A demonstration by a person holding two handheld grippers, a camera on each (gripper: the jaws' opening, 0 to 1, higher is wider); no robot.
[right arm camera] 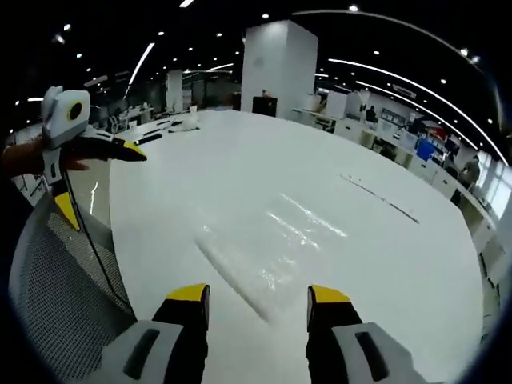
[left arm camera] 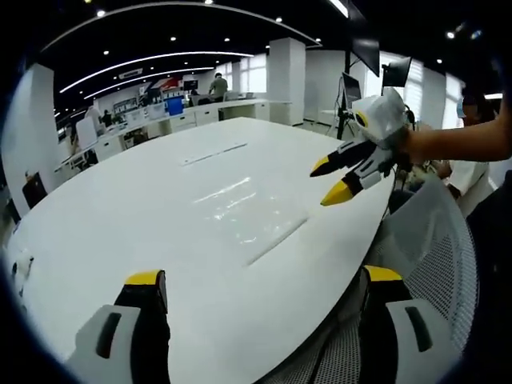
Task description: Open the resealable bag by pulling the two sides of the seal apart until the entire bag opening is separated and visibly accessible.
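A clear resealable bag (left arm camera: pixel 240 210) lies flat on the white table (left arm camera: pixel 120 208), hard to tell from the surface except by its shine. Its seal strip (left arm camera: pixel 277 240) runs along the near edge. My left gripper (left arm camera: pixel 264 277) hovers open above the table's near edge, with nothing between its yellow-tipped jaws. My right gripper (left arm camera: pixel 330 181) enters from the right, open, above the table and apart from the bag. In the right gripper view the bag (right arm camera: pixel 276 244) lies just ahead of my open right gripper (right arm camera: pixel 258 294). My left gripper (right arm camera: pixel 100 182) hangs open at the left.
A grey mesh chair back (left arm camera: pixel 432 248) (right arm camera: pixel 56 280) stands against the table's near edge beside both grippers. A black cable (right arm camera: pixel 92 240) hangs from the left gripper. A white pillar (right arm camera: pixel 276 68), desks and people are far behind. Monitors on a stand (left arm camera: pixel 384 72) are at the right.
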